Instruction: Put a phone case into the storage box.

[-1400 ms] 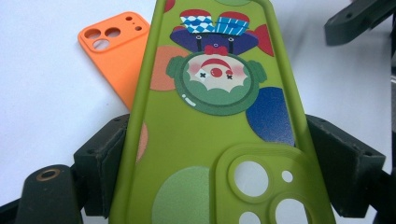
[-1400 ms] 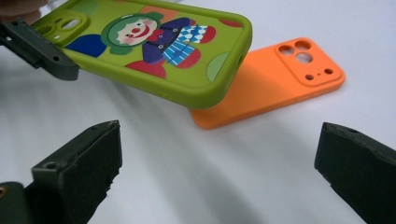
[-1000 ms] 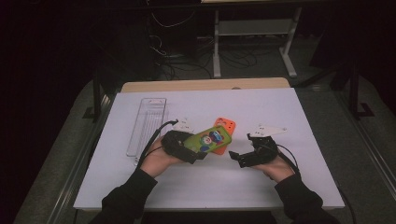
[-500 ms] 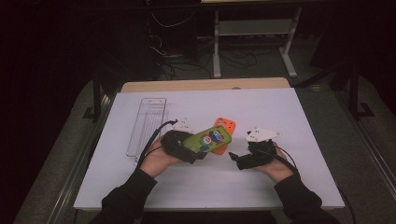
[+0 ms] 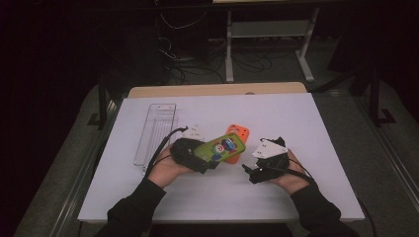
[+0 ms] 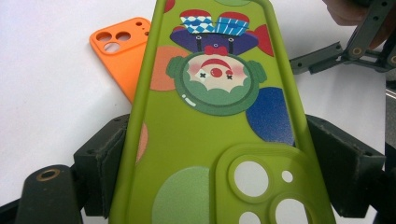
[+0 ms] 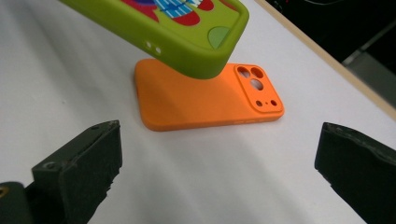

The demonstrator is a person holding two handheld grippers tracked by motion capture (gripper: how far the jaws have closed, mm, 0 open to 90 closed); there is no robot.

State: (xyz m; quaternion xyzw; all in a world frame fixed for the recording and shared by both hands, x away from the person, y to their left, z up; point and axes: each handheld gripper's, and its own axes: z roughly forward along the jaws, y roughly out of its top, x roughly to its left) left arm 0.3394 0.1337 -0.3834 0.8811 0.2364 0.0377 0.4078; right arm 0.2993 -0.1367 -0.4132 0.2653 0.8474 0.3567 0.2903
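A green phone case [image 5: 221, 148] printed with a clown is lifted above the table, and my left gripper [image 5: 206, 157] is shut on its two long sides near the camera cutout. In the left gripper view both pads press the green case [image 6: 210, 116], with my left gripper [image 6: 215, 172] at its lower end. An orange phone case [image 5: 237, 134] lies flat on the table, partly under the green one. My right gripper [image 5: 248, 174] is to the right, open and pointing at the cases. In the right gripper view my right gripper [image 7: 224, 172] holds nothing, and the orange case [image 7: 201, 98] lies ahead below the green case [image 7: 163, 28].
A clear plastic tray [image 5: 155, 131] lies at the left of the white table sheet [image 5: 306, 118]. A wooden table edge [image 5: 217, 90] runs along the back. Dark floor with cables and a stand lies beyond it.
My right gripper has shifted slightly left toward the cases. The left gripper and the green case have stayed in place.
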